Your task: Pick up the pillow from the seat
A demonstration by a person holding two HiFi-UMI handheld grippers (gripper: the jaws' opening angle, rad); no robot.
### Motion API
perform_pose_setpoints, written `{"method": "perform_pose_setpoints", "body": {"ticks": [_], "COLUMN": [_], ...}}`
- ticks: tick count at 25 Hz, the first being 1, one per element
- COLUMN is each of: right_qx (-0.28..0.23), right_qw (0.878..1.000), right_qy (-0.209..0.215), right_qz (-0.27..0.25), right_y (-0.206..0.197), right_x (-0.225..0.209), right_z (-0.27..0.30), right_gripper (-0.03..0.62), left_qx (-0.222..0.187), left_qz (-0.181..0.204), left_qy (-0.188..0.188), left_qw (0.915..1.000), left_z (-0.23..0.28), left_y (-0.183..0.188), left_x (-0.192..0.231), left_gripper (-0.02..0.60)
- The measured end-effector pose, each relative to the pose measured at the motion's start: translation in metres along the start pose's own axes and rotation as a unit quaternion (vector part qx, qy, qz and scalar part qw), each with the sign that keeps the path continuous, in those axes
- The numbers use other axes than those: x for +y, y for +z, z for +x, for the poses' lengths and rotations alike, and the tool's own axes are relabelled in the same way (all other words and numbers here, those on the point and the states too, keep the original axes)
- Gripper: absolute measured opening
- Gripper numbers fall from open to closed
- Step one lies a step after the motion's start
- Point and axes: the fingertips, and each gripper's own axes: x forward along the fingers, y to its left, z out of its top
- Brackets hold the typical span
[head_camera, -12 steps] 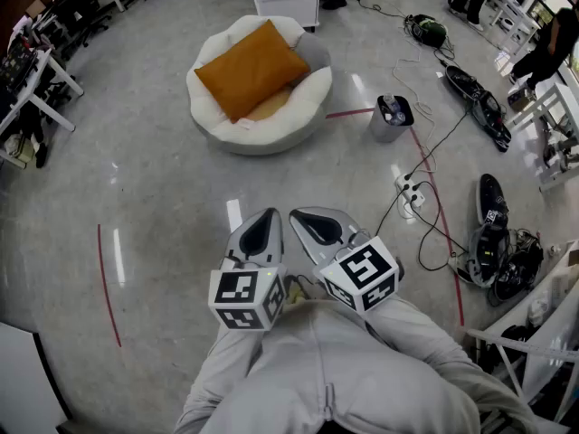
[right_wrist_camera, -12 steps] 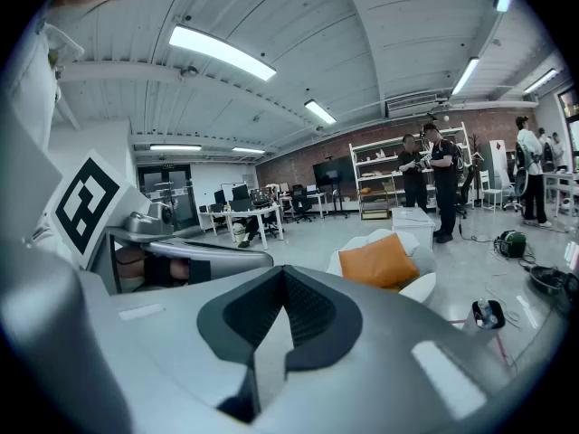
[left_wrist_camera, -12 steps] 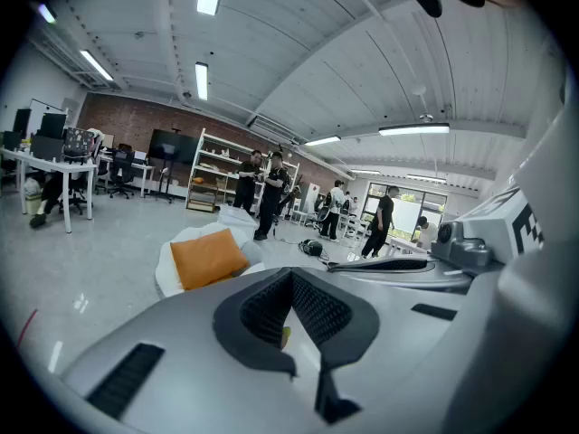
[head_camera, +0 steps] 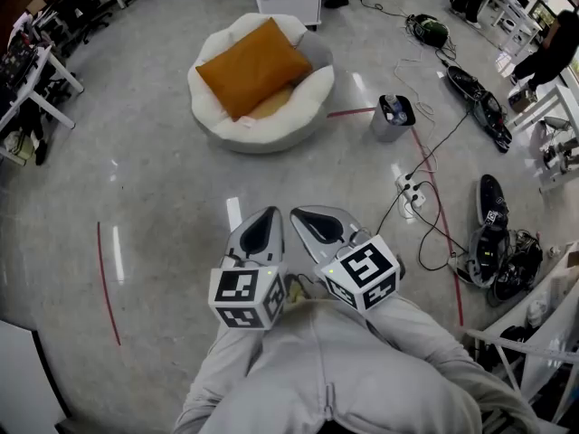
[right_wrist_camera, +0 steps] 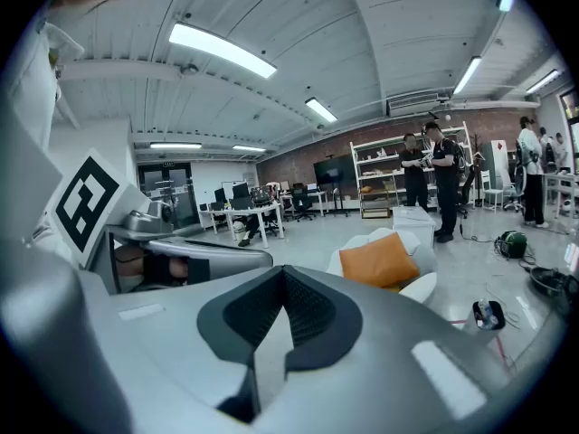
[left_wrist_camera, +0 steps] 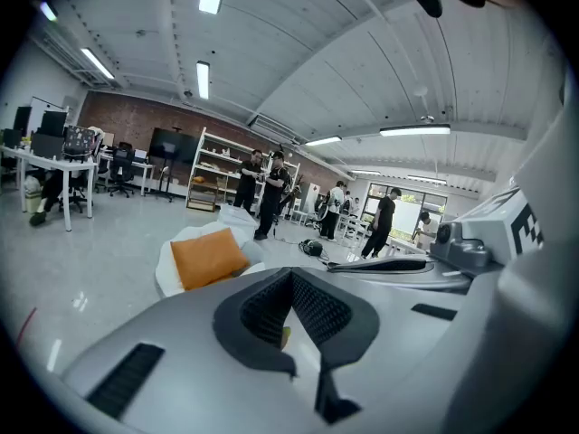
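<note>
"Two grippers in view; has anything changed in the last half second?"

"Almost nothing; my left gripper (head_camera: 269,213) and right gripper (head_camera: 297,213) sit side by side, held in close to me, each with its jaws pressed together on nothing; the view has barely shifted."

"Where is the pillow?"

"Orange pillow (head_camera: 253,69), lying tilted on the round white seat (head_camera: 226,127), well apart from both grippers across the floor (head_camera: 163,206); so I judge the approach has hardly begun; I must walk closer and spread the jaws before any grasp."
</note>
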Motion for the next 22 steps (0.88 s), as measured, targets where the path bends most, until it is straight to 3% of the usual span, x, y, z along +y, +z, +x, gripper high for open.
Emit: {"method": "perform_pose_setpoints", "body": {"ticks": [22], "right_qx": [0.012], "right_qw": [0.999], "right_qy": [0.015], "right_qz": [0.038], "right_y": [0.001], "right_x": [0.009], "right_z": [0.031], "right_gripper": [-0.002], "left_qx": [0.006], "left_qz": [-0.018], "left_qy": [0.020], "left_qw": [0.9996], "left_z": [0.000], "left_y": [0.004], "left_x": [0.044], "left_gripper": [0.002]}}
